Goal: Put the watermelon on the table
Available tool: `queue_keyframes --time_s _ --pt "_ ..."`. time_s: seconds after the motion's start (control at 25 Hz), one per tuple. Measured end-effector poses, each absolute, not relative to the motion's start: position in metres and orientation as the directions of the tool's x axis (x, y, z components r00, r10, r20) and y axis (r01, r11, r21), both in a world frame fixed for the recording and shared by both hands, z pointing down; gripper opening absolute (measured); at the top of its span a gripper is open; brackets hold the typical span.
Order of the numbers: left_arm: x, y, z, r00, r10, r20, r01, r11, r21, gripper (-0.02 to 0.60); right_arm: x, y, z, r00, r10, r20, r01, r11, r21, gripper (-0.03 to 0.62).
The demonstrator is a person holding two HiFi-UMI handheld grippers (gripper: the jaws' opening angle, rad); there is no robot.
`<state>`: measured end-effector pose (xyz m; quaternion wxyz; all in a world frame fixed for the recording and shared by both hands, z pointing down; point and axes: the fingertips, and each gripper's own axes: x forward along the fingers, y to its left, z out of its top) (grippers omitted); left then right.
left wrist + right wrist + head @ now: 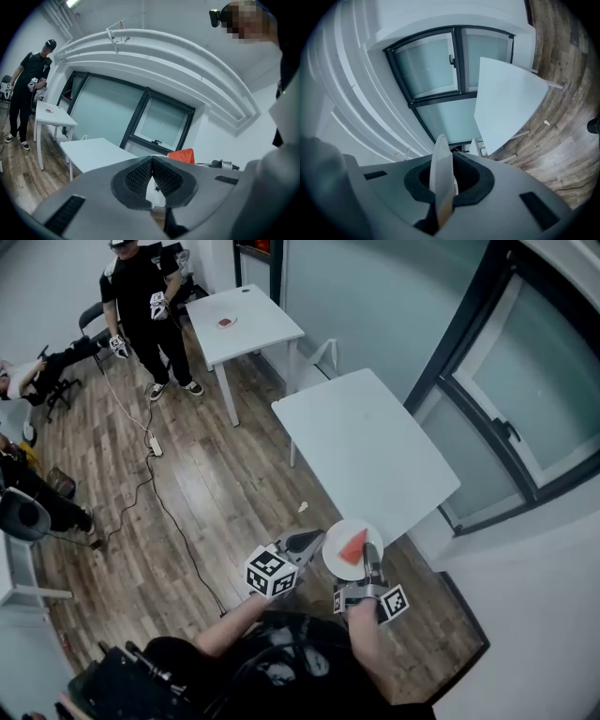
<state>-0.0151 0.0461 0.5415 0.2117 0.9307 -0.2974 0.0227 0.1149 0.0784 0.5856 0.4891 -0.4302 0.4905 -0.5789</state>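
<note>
A red watermelon wedge [353,547] lies on a small white plate [336,557] held in the air just off the near corner of the white table [366,451]. My right gripper [373,557] is shut on the plate's right rim. In the right gripper view the plate [440,173] stands edge-on between the pads of the right gripper [443,169], and the table [506,103] is ahead. My left gripper [317,538] is shut and empty, its tips beside the plate's left rim. In the left gripper view the left gripper [152,160] shows pads meeting, with the watermelon [183,155] behind.
A second white table [246,329] at the back holds a plate with something red [227,322]. A person [141,306] stands beside it. A cable [169,512] and power strip [156,445] lie on the wood floor. A window wall [525,399] runs along the right.
</note>
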Motion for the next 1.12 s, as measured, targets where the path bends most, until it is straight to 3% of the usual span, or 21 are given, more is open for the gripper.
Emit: queue_keyframes --time_s 0.64,1.12 --pt "-0.019 -0.1 0.568 0.812 -0.548 0.2 -0.578 -0.708 0.406 0.005 0.111 -0.073 0.616 -0.168 -0.984 0.066 0.146 -0.091 -0.985 0.028" --pt "0.045 -0.263 0.599 0.802 -0.561 0.204 -0.592 -0.701 0.398 0.005 0.179 -0.239 0.629 -0.18 -0.982 0.06 0.113 -0.081 -0.99 0.028"
